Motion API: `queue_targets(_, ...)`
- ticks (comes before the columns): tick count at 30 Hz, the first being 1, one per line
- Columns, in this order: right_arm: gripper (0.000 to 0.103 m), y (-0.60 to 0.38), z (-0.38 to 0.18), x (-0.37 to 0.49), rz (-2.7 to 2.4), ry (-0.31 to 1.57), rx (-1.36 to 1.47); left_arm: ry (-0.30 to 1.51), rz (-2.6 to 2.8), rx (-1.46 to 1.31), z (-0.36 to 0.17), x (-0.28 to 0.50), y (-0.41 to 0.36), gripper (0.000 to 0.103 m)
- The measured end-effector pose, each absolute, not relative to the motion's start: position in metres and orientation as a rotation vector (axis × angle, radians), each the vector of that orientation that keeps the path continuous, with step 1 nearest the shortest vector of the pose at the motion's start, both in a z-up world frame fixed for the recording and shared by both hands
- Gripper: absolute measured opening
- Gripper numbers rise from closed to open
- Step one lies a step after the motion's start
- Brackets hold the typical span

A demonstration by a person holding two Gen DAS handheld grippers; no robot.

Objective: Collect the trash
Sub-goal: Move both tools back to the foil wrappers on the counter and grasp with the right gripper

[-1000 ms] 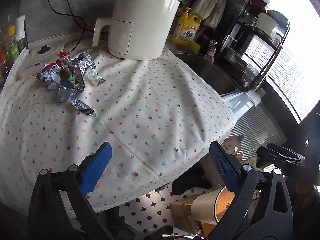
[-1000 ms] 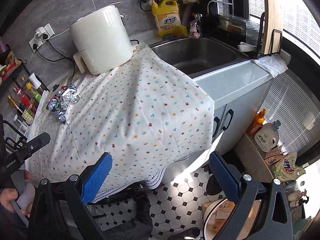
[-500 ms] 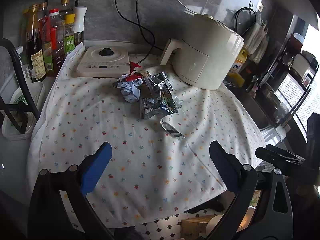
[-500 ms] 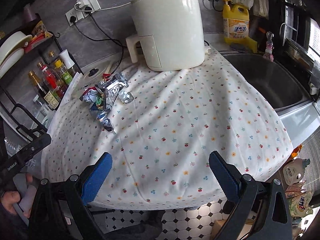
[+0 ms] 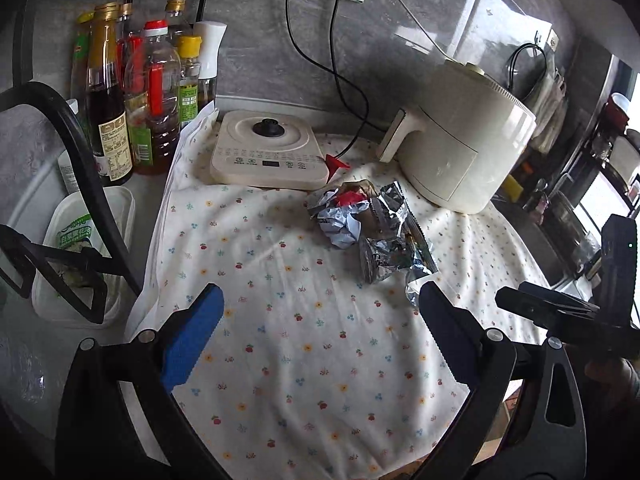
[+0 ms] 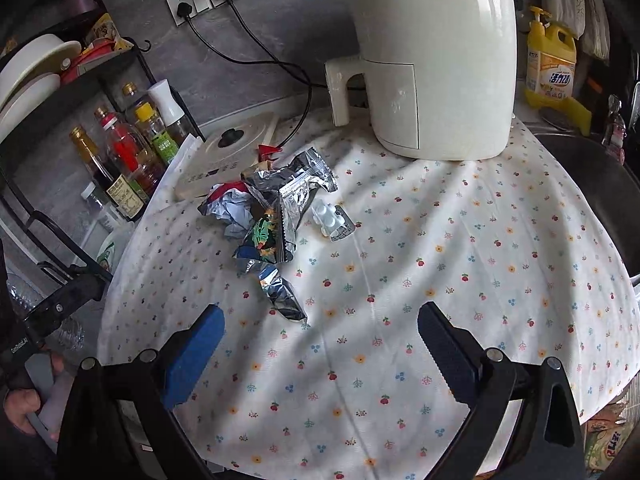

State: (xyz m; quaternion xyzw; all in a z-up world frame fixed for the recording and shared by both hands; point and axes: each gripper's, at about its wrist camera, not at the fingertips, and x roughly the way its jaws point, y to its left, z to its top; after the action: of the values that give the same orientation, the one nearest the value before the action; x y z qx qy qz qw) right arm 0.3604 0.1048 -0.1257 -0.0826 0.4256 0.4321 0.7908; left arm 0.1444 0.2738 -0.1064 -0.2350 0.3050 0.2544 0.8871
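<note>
A heap of trash (image 5: 368, 228) lies on the flowered cloth: crumpled foil wrappers, a ball of paper and red scraps. In the right wrist view the heap (image 6: 272, 208) also shows a white pill blister pack (image 6: 332, 218) and a loose foil piece (image 6: 282, 294) nearer to me. My left gripper (image 5: 320, 312) is open and empty above the cloth, short of the heap. My right gripper (image 6: 320, 332) is open and empty, just short of the loose foil piece.
A white air fryer (image 6: 432, 60) stands behind the heap, a flat induction cooker (image 5: 268, 152) to its left. Sauce bottles (image 5: 136, 88) and a black rack (image 5: 60, 200) line the left edge. A sink (image 6: 600, 168) and yellow detergent bottle (image 6: 550, 64) are at the right.
Both grippers have swung left and closer to the counter, bringing the trash heap from the far left to the middle of the views. Both stay open.
</note>
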Motion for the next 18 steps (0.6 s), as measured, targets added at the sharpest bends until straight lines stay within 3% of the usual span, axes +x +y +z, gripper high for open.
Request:
queue_targets(4,0.093,0.131,-0.130,0.369,0.919,0.918,-0.160,0.637,0.504,-0.478,-0.106,0.157,0.293,0.097)
queue_targets(12,0.074,0.174,-0.145,0.380,0.939,0.978,-0.132,0.647,0.442,-0.468,-0.108,0.185,0.319,0.097)
queue_targets(13,0.062,0.179,-0.150,0.382,0.941,0.999,-0.133,0.648,0.435,-0.468,-0.109,0.189,0.321,0.097)
queue_targets(14,0.040,0.182,-0.155,0.384,0.951,1.028,-0.130,0.648,0.427,-0.470,-0.109,0.192,0.324,0.097)
queue_targets(16,0.012,0.187,-0.163,0.386,0.977,1.070,-0.124,0.651,0.411,-0.474,-0.111,0.199,0.328,0.097)
queue_targets(18,0.006,0.186,-0.163,0.382,0.971,1.048,-0.156,0.654,0.397,-0.477,-0.114,0.206,0.332,0.097)
